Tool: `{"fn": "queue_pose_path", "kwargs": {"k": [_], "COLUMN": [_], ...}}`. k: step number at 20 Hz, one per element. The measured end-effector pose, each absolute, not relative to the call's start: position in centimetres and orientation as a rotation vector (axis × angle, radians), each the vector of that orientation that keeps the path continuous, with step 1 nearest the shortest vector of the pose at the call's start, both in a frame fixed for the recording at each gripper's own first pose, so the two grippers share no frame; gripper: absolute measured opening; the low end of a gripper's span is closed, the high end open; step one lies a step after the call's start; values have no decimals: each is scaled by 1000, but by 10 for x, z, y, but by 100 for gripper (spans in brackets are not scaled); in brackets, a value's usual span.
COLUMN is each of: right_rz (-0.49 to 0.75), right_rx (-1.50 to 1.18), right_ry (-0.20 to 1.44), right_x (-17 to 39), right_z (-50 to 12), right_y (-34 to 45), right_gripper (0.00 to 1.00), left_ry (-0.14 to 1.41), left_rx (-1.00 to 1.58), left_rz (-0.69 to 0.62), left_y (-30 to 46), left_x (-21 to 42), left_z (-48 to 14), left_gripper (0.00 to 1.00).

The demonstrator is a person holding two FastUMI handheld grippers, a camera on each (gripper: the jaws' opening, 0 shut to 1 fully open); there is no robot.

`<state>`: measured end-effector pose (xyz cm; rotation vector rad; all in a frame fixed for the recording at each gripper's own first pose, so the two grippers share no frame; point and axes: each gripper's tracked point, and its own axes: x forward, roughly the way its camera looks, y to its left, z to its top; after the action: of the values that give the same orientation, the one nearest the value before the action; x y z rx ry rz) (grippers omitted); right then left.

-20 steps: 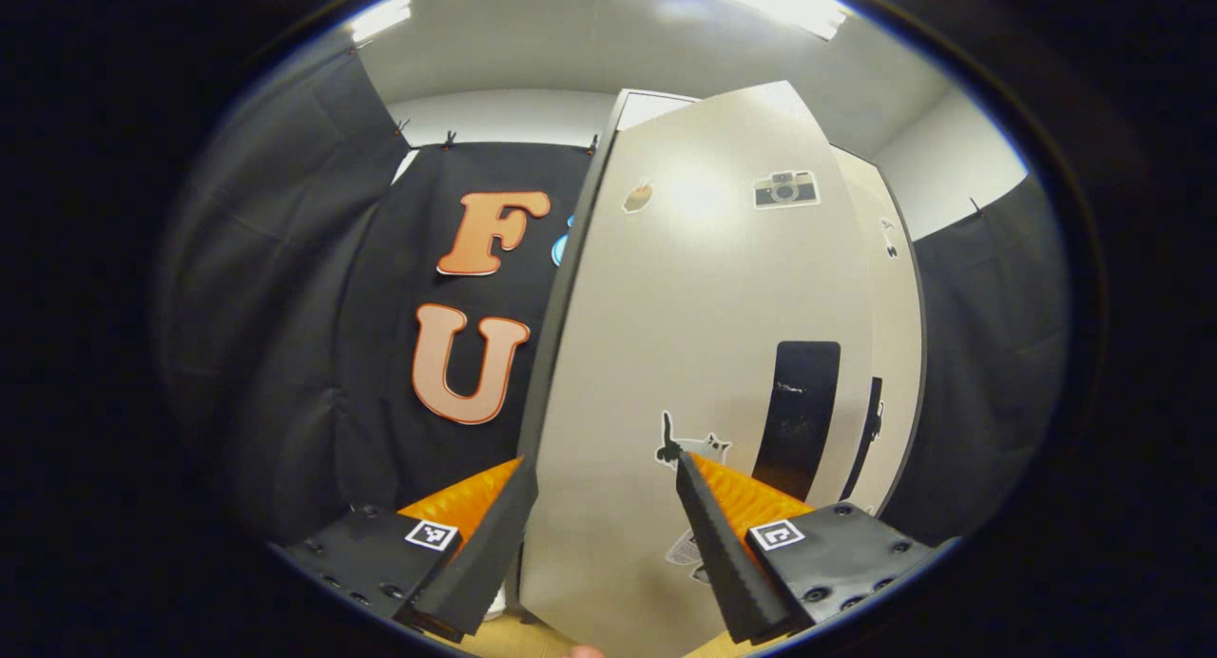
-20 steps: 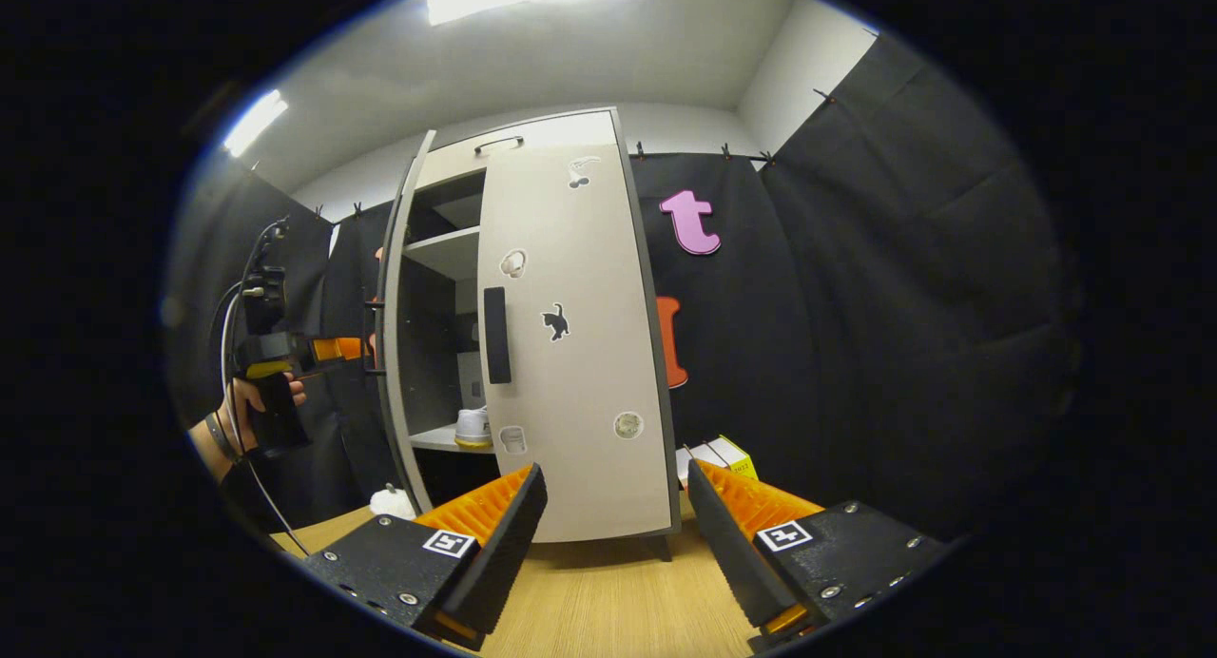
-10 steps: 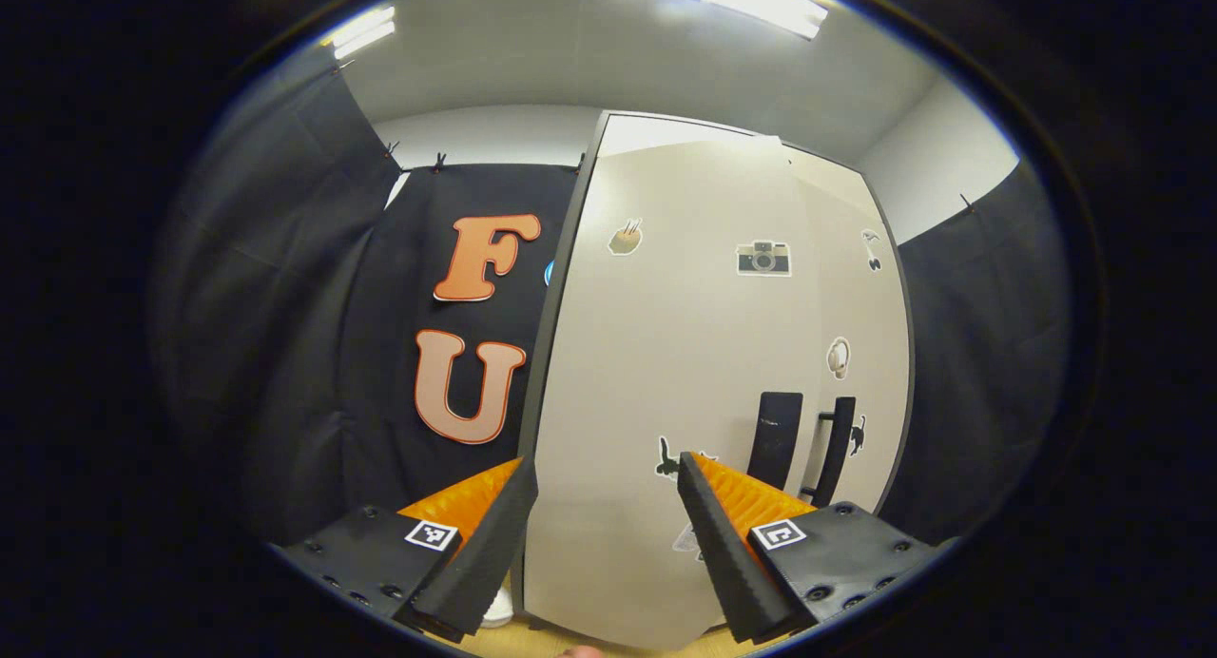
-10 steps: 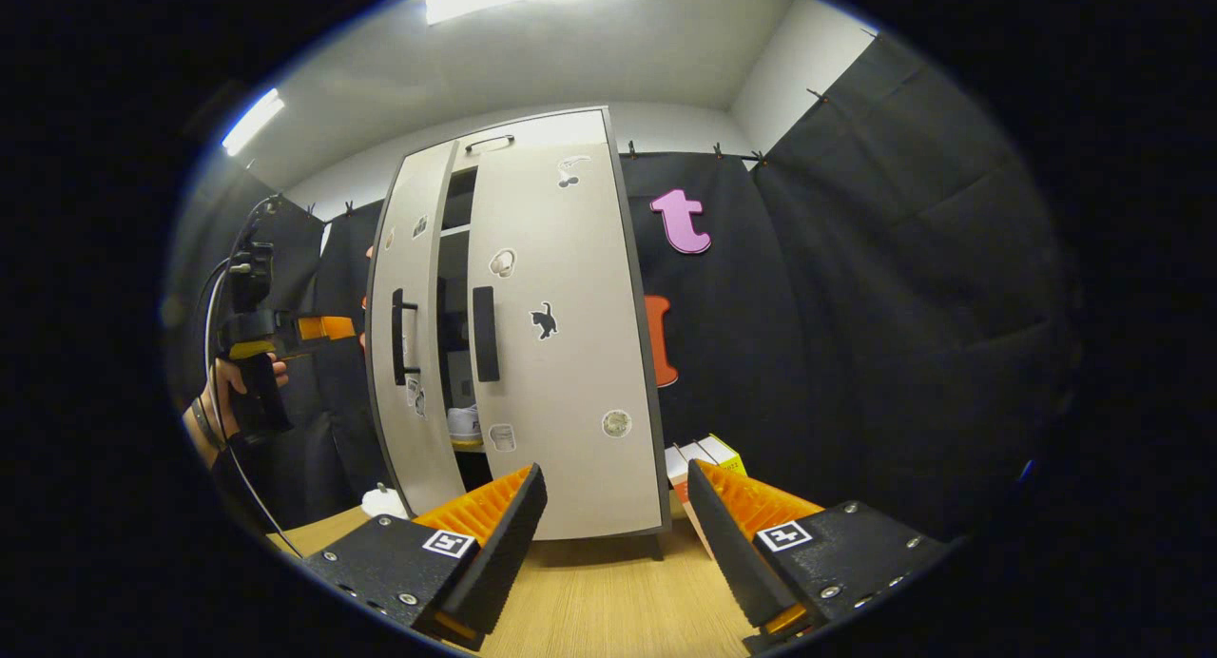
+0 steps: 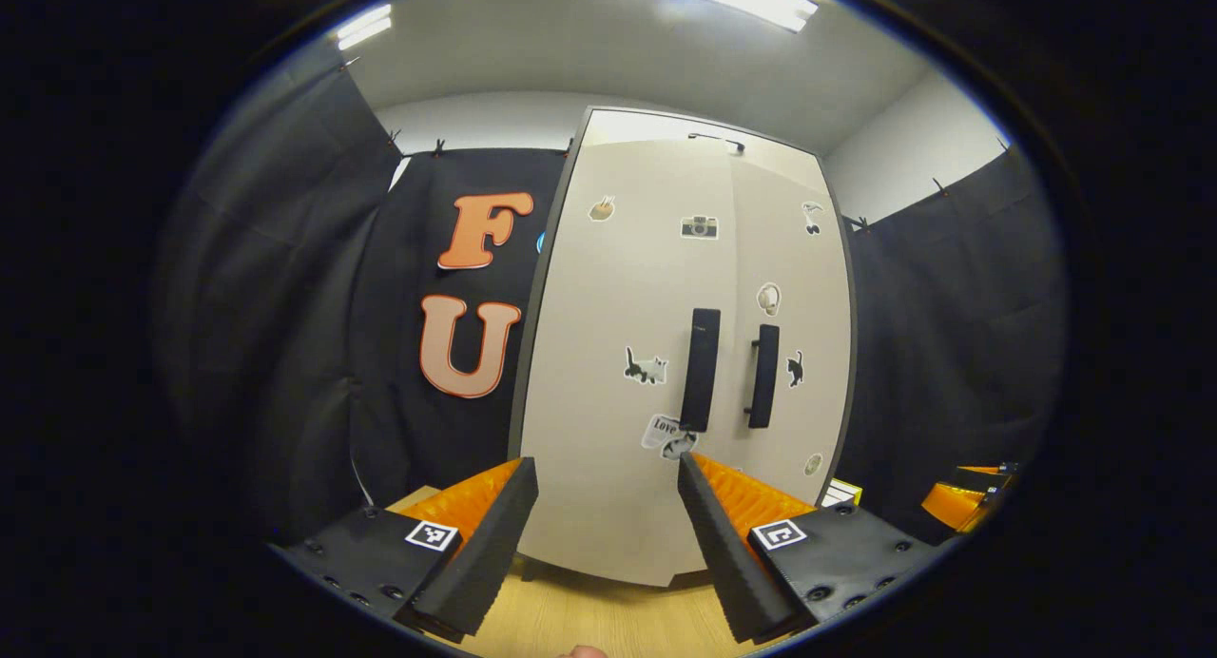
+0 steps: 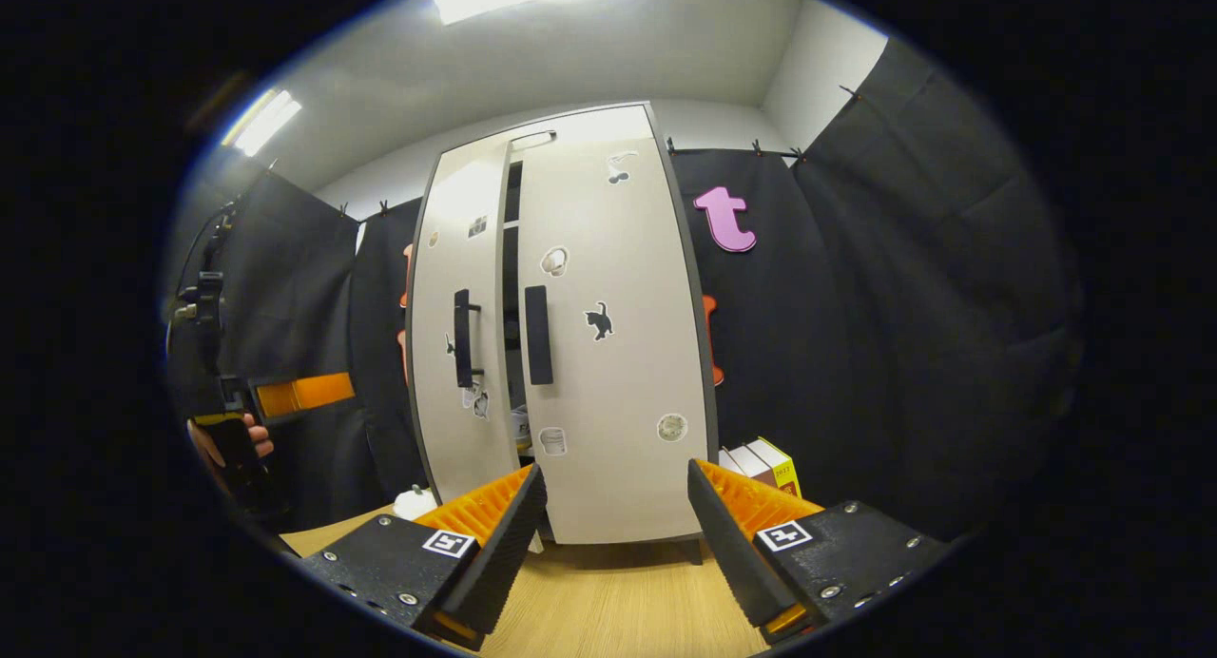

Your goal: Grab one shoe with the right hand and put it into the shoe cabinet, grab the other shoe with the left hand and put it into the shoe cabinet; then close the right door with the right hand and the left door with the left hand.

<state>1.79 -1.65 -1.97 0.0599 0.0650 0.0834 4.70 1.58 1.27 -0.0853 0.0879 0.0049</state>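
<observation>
Right gripper view: shoe cabinet (image 6: 570, 354) with its left door (image 6: 461, 354) slightly ajar; right gripper (image 6: 616, 534) and left gripper (image 5: 607, 534) both gape, empty, before it.

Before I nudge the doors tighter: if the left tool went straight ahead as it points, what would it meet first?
Probably the left door of the shoe cabinet, low and beside its handle; the gap to it is unclear.
</observation>
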Motion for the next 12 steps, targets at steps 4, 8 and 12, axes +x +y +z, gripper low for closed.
{"fn": "queue_pose_path", "kwargs": {"k": [4,8,12], "right_rz": [87,64,38], "right_rx": [51,58,59], "right_ry": [60,56,66], "right_x": [11,1,-3], "right_z": [-20,-23,-30], "right_y": [-6,-5,-11], "right_gripper": [92,92,92], "left_ry": [115,114,114], "left_rx": [-85,-54,-49], "left_rz": [20,22,28], "left_y": [10,3,5], "left_x": [14,-14,-23], "left_z": [-23,-44,-43], "left_gripper": [97,97,96]}}
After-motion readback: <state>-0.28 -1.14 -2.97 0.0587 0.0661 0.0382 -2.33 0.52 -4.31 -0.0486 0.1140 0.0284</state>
